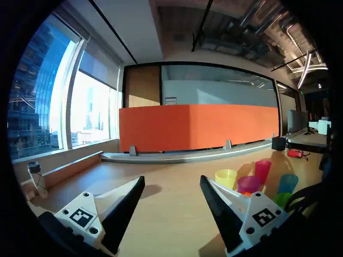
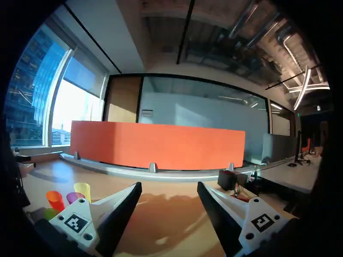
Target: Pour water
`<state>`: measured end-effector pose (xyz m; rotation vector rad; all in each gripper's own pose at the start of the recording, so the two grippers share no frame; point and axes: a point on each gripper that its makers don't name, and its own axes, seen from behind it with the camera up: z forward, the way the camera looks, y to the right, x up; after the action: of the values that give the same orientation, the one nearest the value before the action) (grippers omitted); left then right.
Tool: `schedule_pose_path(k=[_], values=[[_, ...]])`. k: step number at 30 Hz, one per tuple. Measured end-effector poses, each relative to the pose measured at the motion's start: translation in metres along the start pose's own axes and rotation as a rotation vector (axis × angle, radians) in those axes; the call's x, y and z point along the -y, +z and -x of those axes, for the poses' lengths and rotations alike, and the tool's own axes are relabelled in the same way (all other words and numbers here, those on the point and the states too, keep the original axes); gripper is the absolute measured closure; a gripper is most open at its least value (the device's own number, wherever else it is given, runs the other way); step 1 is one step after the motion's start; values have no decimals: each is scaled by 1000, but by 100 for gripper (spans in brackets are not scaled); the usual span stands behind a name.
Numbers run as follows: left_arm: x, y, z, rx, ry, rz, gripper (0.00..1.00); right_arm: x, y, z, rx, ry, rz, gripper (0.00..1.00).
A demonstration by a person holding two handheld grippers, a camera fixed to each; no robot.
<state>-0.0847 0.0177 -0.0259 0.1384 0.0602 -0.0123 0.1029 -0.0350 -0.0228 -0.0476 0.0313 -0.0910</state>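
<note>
Several translucent plastic cups stand on the wooden table. In the left gripper view a yellow cup (image 1: 226,177), a purple cup (image 1: 248,185), a pink-red cup (image 1: 263,170), a blue cup (image 1: 287,183) and a green cup (image 1: 281,199) cluster at the right, just past my left gripper's right finger. My left gripper (image 1: 171,188) is open above bare tabletop with nothing between its fingers. In the right gripper view an orange cup (image 2: 55,200), a yellow cup (image 2: 82,191), a purple cup (image 2: 73,197) and a green cup (image 2: 50,213) sit at the lower left beside my open, empty right gripper (image 2: 168,190).
An orange divider panel (image 1: 197,126) runs along the table's far edge on a grey rail. A black box (image 2: 227,179) and a red object (image 1: 295,153) lie to the right. Windows (image 1: 51,103) line the left wall, with a wooden ledge (image 1: 70,169) below. A monitor (image 1: 296,121) stands on another desk.
</note>
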Motion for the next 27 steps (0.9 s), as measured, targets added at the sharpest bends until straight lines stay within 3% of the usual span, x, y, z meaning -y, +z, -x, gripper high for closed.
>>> schedule_pose_path(k=[8, 27], values=[[6, -3, 8, -3, -16, -6, 5, 3, 0, 1, 7, 2, 0, 0], [6, 1, 31, 15, -33, -7, 5, 11, 0, -6, 3, -11, -13, 0]])
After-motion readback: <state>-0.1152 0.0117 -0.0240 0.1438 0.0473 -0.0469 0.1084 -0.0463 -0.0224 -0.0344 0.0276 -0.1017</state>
